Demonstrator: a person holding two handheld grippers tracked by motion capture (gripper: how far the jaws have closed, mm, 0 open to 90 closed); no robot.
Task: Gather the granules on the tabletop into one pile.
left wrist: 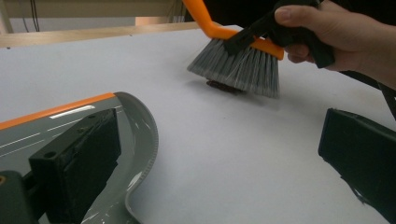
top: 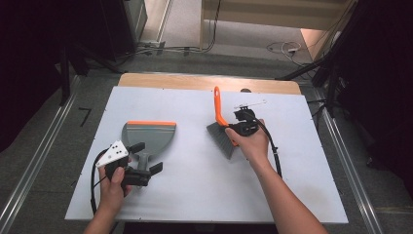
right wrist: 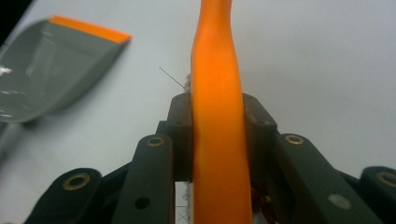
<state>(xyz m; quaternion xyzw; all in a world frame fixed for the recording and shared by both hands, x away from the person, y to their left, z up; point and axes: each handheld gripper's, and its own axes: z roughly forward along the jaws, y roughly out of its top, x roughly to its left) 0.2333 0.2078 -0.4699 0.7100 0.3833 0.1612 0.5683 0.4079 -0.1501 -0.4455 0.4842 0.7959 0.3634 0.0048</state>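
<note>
So the right gripper (top: 242, 127) is clamped on the orange brush (top: 220, 122), bristles over a small dark scrap (left wrist: 224, 87) on the counter (top: 195, 195). The left gripper (top: 146, 158) hangs spread at the dustpan (top: 148, 134) handle, which I judge not yet grasped. Sweeping looks barely begun, as nothing lies in the pan.

Dustpan (top: 150, 136) left — brush (top: 221, 131) right.

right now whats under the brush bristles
A small dark clump pokes out beneath the brush bristles on the table. What it is, and how far it runs under them, is covered.
</note>
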